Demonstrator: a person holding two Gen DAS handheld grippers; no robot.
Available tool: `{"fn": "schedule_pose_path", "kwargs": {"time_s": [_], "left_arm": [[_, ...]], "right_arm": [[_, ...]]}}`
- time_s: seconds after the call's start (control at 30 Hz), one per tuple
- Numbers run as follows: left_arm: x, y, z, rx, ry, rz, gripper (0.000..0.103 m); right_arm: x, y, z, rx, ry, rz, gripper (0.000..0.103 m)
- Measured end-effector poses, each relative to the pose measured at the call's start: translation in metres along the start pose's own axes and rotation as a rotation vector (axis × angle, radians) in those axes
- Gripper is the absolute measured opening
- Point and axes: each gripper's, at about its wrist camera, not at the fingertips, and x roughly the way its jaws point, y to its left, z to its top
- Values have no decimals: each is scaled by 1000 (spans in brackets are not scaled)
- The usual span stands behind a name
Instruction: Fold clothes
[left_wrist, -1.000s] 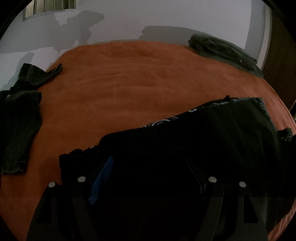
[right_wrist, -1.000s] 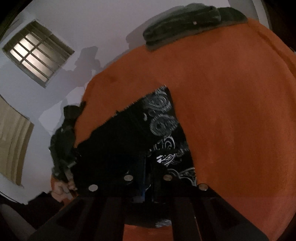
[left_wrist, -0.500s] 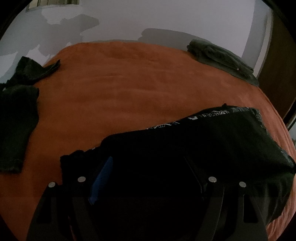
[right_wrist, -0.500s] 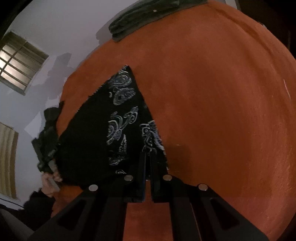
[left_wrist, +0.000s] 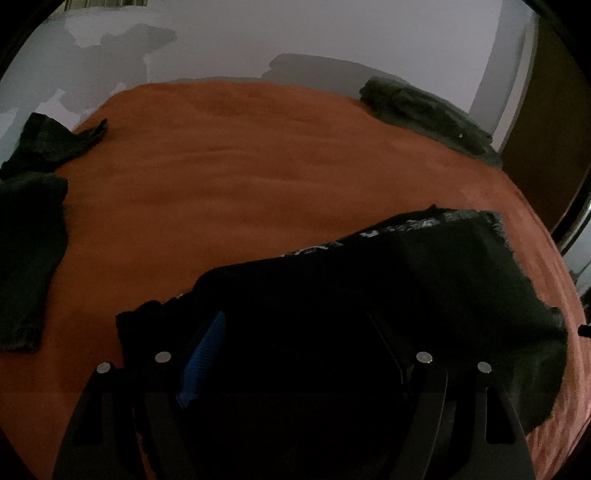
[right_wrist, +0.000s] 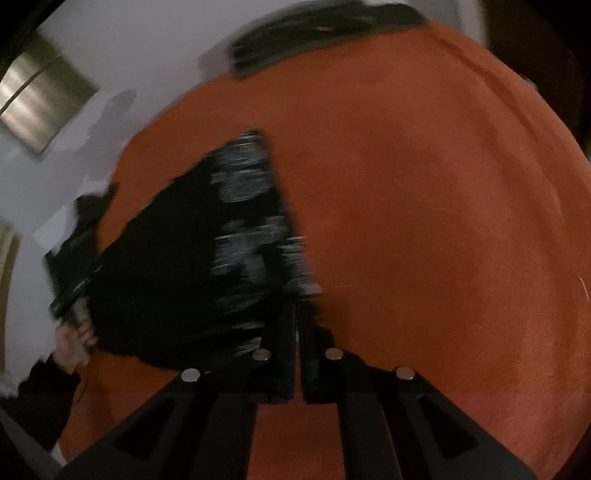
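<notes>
Seen from the left wrist, far left on the orange bedspread (left_wrist: 258, 177): a dark pair of trousers (left_wrist: 29, 236), lying loose and well apart from everything else. Nearer the middle, at the bottom: the left gripper (left_wrist: 291, 369), fingers wide apart, a blue pad (left_wrist: 203, 358) showing on the inner face of the left one. Draped over and between those fingers: a black cloth (left_wrist: 424, 288), covering most of the gap and hiding the fingertips, so cannot tell whether anything is pinched there. Stretched from the gripper out to the right across the bed, mostly plain black on the upper side, with a strip of white pattern peeking along the far edge and a frayed, ragged hem at the right end. Far back on the right, near the wall (left_wrist: 332, 33): a folded stack of grey-green clothes (left_wrist: 424, 110), apart from the cloth. Seen from the right wrist, heavily blurred: at far left, a hand (right_wrist: 74, 343) gripping the other tool, touching the cloth's far corner. Centre: the same black cloth (right_wrist: 177, 266) spread as a tapering sheet over the bedspread, white swirls smeared along its right side. Bottom centre: the right gripper (right_wrist: 297, 332), fingers pressed nearly together, pinching the near edge of the cloth between them. Right of that, only bare orange bedspread.
</notes>
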Motion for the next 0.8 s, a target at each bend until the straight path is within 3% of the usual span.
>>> {"fn": "schedule_pose_path", "kwargs": {"time_s": [0.1, 0.23, 0.33, 0.4, 0.57, 0.63, 0.7, 0.77, 0.8], "left_arm": [[-4, 1, -1, -5, 2, -5, 77], [-7, 1, -2, -1, 9, -4, 77], [-11, 1, -1, 3, 10, -9, 77], [-14, 2, -1, 6, 10, -15, 77], [-15, 6, -5, 9, 21, -22, 77], [-15, 8, -7, 12, 32, -22, 77], [-14, 7, -8, 10, 39, -21, 77], [-14, 4, -8, 12, 40, -18, 77], [-15, 2, -8, 16, 39, -16, 77]], "right_arm": [[10, 53, -12, -142, 46, 95, 7], [52, 116, -37, -282, 159, 176, 41], [94, 131, -38, -242, 228, 117, 42], [110, 126, -31, -152, 255, 129, 43], [115, 124, -12, -51, 236, 214, 49], [116, 124, -6, -20, 229, 248, 59], [116, 124, -1, 11, 223, 283, 61], [122, 121, -1, 93, 250, 346, 64], [125, 125, -3, 66, 252, 326, 64]]}}
